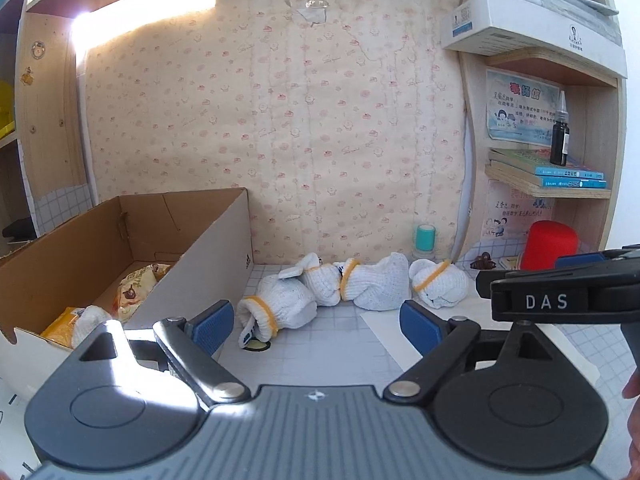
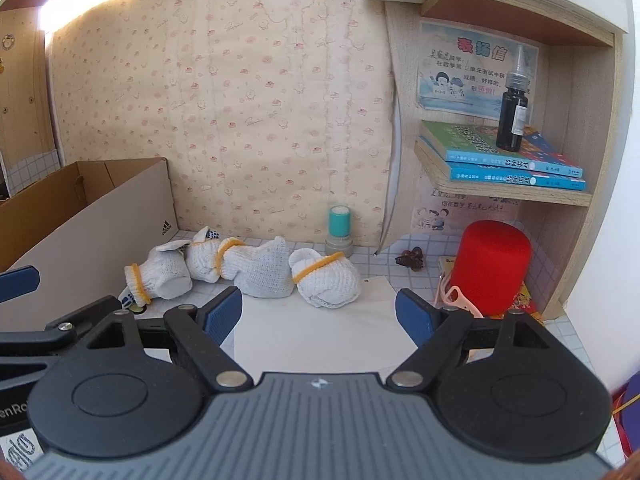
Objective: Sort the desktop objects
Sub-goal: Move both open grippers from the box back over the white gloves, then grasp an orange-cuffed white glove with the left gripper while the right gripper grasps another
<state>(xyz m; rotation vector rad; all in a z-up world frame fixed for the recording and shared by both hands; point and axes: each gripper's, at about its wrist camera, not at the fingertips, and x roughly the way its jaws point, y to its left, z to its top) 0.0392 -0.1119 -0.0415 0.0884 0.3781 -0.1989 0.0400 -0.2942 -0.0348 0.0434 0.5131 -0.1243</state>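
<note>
Several white knitted gloves with yellow cuffs lie in a row on the gridded desk along the back wall. My left gripper hovers in front of the leftmost glove, blue pads wide apart and nothing between them. My right gripper stands open over a white sheet, short of the rightmost glove. An open cardboard box at the left holds snack packets and a white glove.
A teal stamp stands by the wall. A red cylinder, a pink clip and a brown hair claw sit under the right shelf. Books and a dark dropper bottle rest on the shelf.
</note>
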